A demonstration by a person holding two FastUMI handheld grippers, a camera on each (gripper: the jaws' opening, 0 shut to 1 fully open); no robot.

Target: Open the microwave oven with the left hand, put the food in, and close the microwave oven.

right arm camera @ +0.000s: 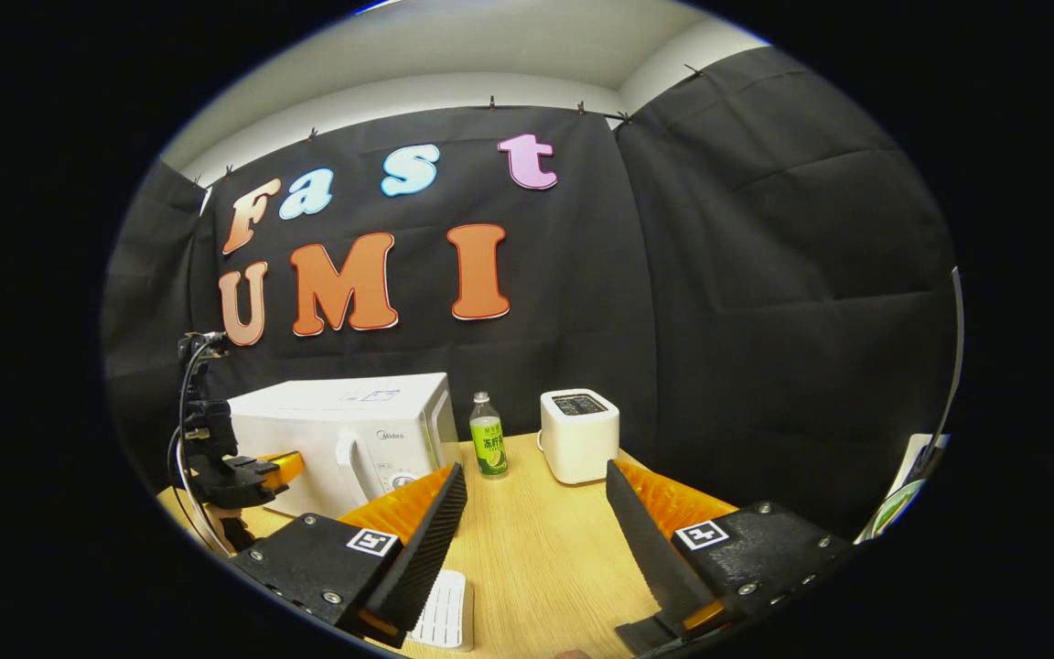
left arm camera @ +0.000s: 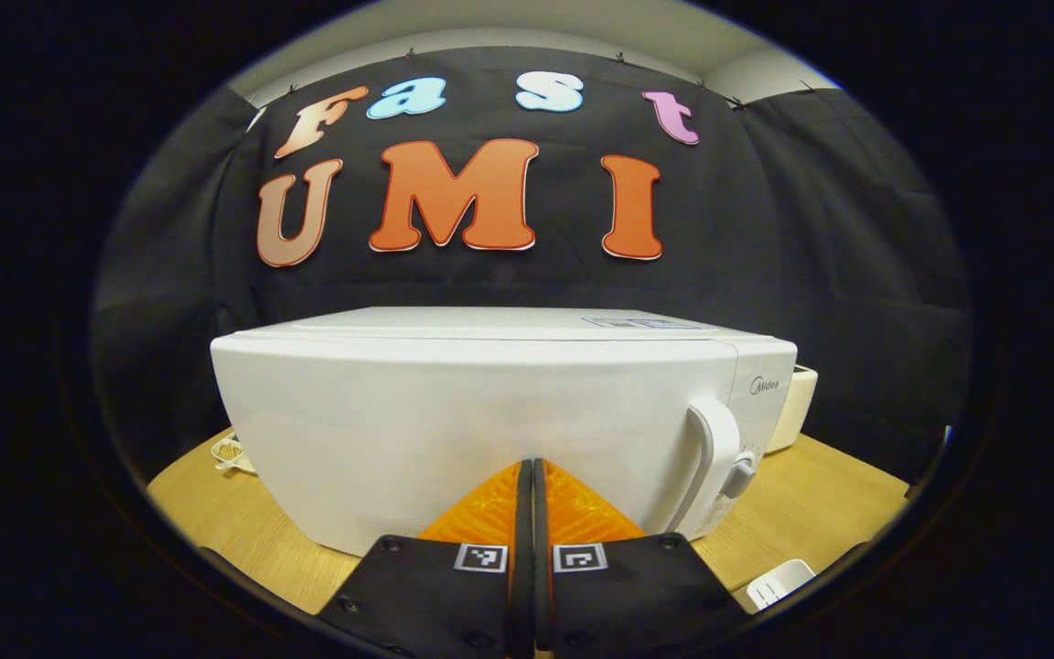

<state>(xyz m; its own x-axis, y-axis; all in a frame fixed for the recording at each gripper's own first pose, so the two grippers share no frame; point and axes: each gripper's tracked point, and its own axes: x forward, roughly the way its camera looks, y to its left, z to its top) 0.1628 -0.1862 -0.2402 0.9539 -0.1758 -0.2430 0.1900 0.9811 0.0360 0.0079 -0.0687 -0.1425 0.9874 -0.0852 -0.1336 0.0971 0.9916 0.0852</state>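
Note:
A white microwave oven (left arm camera: 490, 412) stands on the wooden table with its door closed and its curved handle (left arm camera: 710, 458) at the right of the door. My left gripper (left arm camera: 532, 476) is shut with nothing between its fingers, close in front of the lower middle of the door. In the right gripper view the same microwave (right arm camera: 344, 430) sits at the left, with the left gripper (right arm camera: 280, 469) in front of its door. My right gripper (right arm camera: 536, 494) is open and empty above the table. A small pale thing (left arm camera: 230, 451) lies on the table left of the microwave.
A green-labelled bottle (right arm camera: 489, 444) and a white toaster (right arm camera: 580, 435) stand right of the microwave. A white ribbed item (right arm camera: 445, 611) lies on the wooden table (right arm camera: 536, 549) near my right gripper. Black cloth walls close the back and right side.

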